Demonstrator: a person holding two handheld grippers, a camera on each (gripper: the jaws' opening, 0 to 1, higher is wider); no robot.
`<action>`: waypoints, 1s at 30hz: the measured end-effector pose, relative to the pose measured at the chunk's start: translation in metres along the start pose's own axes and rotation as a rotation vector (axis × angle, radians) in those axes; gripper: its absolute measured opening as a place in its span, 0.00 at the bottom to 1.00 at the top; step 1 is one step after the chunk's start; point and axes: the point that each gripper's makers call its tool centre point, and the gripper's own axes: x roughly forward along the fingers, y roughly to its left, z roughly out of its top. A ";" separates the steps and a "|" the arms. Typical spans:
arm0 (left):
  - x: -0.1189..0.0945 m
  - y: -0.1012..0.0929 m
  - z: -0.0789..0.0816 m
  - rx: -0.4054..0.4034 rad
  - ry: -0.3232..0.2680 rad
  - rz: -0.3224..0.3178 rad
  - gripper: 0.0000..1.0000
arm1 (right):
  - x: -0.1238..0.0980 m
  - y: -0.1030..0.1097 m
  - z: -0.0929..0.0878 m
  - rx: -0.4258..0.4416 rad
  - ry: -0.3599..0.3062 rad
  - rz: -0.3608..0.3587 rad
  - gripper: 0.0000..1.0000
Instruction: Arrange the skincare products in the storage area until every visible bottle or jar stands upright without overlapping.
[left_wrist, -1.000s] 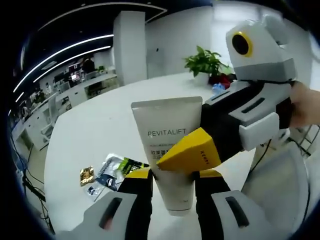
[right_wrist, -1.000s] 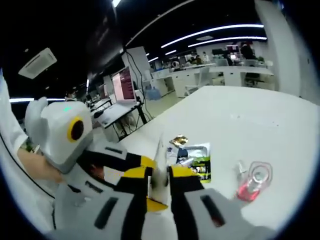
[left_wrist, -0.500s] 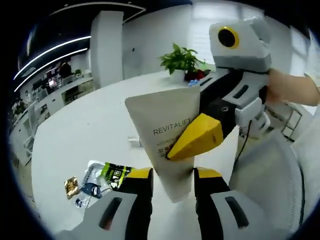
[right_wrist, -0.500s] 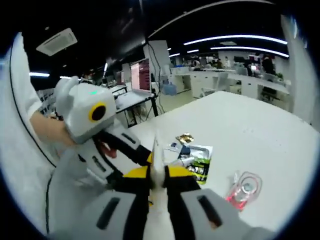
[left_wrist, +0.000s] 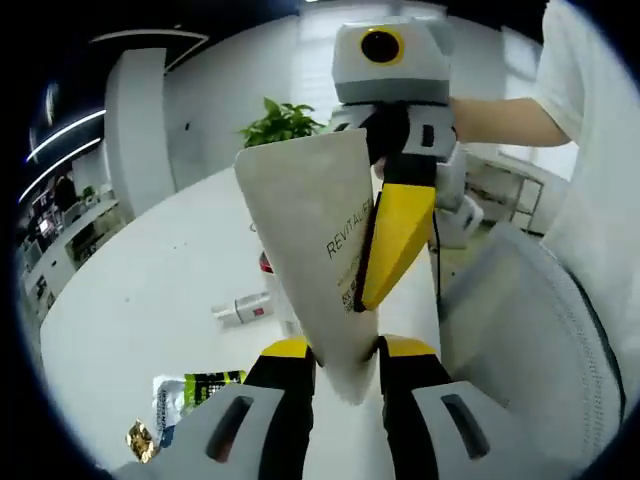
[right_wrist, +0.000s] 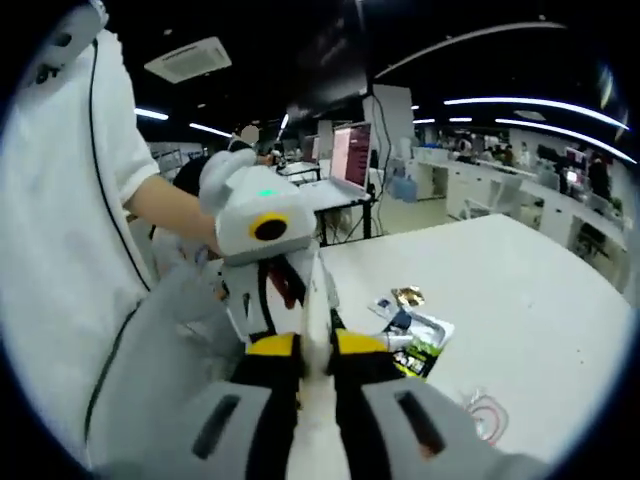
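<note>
Both grippers held one tube (left_wrist: 315, 250) in the air above the white desk (left_wrist: 140, 300). The left gripper (left_wrist: 345, 355) had its jaws closed on the tube's narrow lower end, and the right gripper (left_wrist: 395, 215) pinched the printed face higher up, its yellow jaw lying flat against the lettering. In the right gripper view the right gripper (right_wrist: 317, 350) showed the tube (right_wrist: 315, 300) edge-on as a thin sliver clamped between nearly closed jaws.

The task looked early: the tube was not yet standing anywhere. A small bottle (left_wrist: 243, 308) lay on its side near the desk's middle, and sachets (left_wrist: 190, 392) lay flat toward the near edge, with a gold packet (left_wrist: 140, 438) beside them. A clear pinkish item (right_wrist: 487, 412) also lay flat on the desk.

The tube's cap was hidden behind the left jaws. No storage area could be made out. The tube blocked much of the desk beyond it, so other products might have sat unseen, and the pinkish item was too small to identify
</note>
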 end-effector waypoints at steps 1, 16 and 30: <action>0.001 0.000 0.000 0.006 0.004 -0.003 0.20 | 0.000 0.000 -0.001 -0.005 0.002 0.004 0.12; 0.026 0.015 -0.013 0.010 0.025 -0.057 0.16 | 0.000 -0.021 -0.030 0.009 0.090 -0.111 0.17; 0.044 0.044 -0.012 0.015 -0.017 0.010 0.15 | -0.031 -0.033 -0.037 0.046 0.074 -0.307 0.36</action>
